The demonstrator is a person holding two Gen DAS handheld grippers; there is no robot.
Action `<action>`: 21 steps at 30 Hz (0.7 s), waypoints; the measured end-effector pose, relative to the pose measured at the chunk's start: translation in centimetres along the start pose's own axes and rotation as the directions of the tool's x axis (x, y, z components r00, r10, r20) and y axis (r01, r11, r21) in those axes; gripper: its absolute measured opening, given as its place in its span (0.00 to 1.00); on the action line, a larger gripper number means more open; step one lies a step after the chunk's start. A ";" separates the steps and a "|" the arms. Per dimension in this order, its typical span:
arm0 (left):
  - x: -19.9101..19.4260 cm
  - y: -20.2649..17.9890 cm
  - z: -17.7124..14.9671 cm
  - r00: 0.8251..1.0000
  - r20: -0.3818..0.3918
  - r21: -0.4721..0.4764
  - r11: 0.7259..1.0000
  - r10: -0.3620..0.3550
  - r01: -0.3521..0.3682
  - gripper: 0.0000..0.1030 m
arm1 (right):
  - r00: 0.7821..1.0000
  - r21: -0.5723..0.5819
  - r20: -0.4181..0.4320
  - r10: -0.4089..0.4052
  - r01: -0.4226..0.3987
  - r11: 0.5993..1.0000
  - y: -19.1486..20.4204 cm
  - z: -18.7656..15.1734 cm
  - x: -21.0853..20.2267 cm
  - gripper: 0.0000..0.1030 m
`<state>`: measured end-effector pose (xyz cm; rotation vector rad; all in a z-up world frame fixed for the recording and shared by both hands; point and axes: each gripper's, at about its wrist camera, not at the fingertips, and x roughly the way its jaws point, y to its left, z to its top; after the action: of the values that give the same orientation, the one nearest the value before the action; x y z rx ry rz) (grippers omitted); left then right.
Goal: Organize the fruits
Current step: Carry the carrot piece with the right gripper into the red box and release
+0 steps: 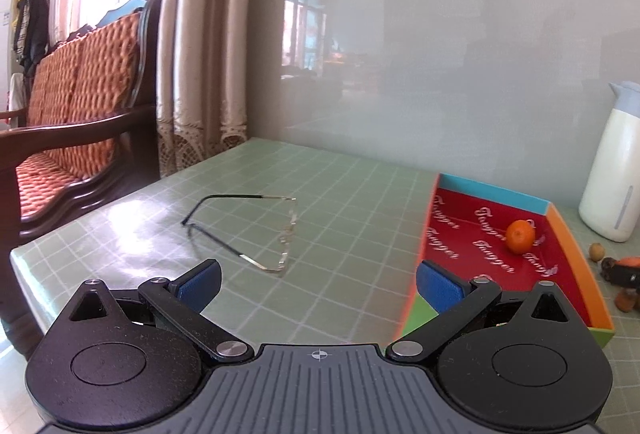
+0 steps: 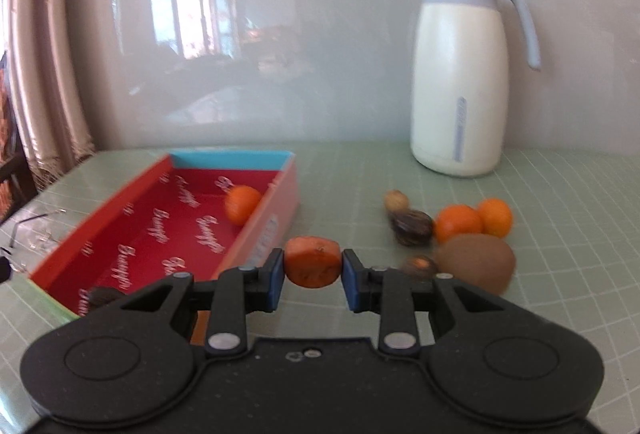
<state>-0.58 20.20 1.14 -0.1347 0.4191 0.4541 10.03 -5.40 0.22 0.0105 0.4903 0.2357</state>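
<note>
Above table (image 2: pixel 560 213), right gripper (image 2: pixel 313 266) clamping persimmon (image 2: pixel 313 261)

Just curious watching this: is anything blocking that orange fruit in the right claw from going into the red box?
Only the box's near side wall lies between it and the fruit held by the right gripper; nothing else visible does.

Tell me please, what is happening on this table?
A person is sorting fruit into a red tray. The right gripper is shut on an orange fruit, beside the tray. One orange lies in the tray; two oranges, a kiwi and some nuts wait outside. The left gripper is open, holding nothing.
</note>
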 end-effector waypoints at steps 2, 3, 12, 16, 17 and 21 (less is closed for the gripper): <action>0.1 0.5 0.0 1.000 -0.002 0.000 1.000 0.007 -0.007 1.00 | 1.000 -0.010 0.023 0.021 -0.021 1.000 0.8 0.1 -0.2 0.28; 0.1 0.7 -0.1 1.000 -0.004 0.000 1.000 0.012 -0.012 1.00 | 0.999 -0.015 0.036 0.034 -0.034 0.999 1.2 0.1 -0.4 0.28; 0.2 2.4 -0.3 0.999 -0.009 -0.009 0.999 0.041 -0.042 1.00 | 0.988 -0.107 0.096 0.125 -0.114 0.988 5.1 -0.1 -1.3 0.28; 0.1 3.0 -0.4 0.999 -0.010 -0.011 0.999 0.049 -0.049 1.00 | 0.985 -0.151 0.093 0.144 -0.129 0.980 6.6 -0.5 -1.2 0.28; 0.1 3.2 -0.4 0.999 -0.012 -0.013 0.999 0.049 -0.050 1.00 | 0.985 -0.158 0.091 0.147 -0.131 0.979 6.8 -0.6 -1.1 0.28; 0.1 3.5 -0.5 0.998 -0.014 -0.017 0.998 0.054 -0.054 1.00 | 0.987 -0.165 0.069 0.146 -0.133 0.977 7.5 -0.8 -0.7 0.28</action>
<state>-2.21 23.27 0.55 -0.1432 0.4329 0.5102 7.40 1.70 0.33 -0.1017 0.3893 0.4110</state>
